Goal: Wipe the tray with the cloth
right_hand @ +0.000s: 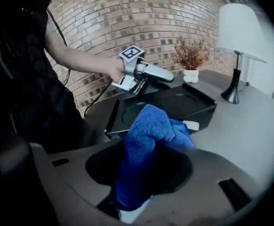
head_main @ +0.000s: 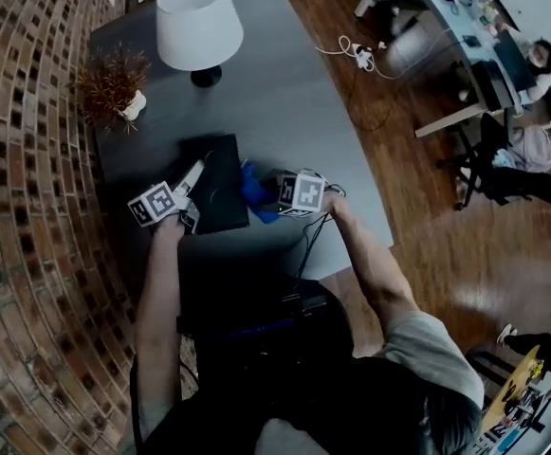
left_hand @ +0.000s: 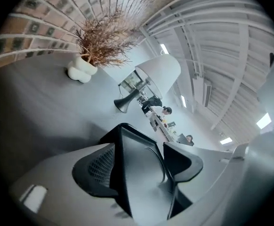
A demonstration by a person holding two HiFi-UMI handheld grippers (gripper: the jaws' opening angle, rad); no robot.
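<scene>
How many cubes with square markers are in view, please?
2. One cube sits at the black tray's left edge; the second cube sits at its right edge, beside the blue cloth. No others seem hidden.

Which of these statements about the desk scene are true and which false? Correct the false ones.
1. The right tongs grip a blue cloth. True.
2. The lamp stands on the tray. False: it stands on the table, beyond the tray.
3. The tray is white. False: it is black.
4. A dried plant stands near the brick wall. True.
5. The cloth lies spread flat in the tray. False: it is bunched in the right tongs.
</scene>
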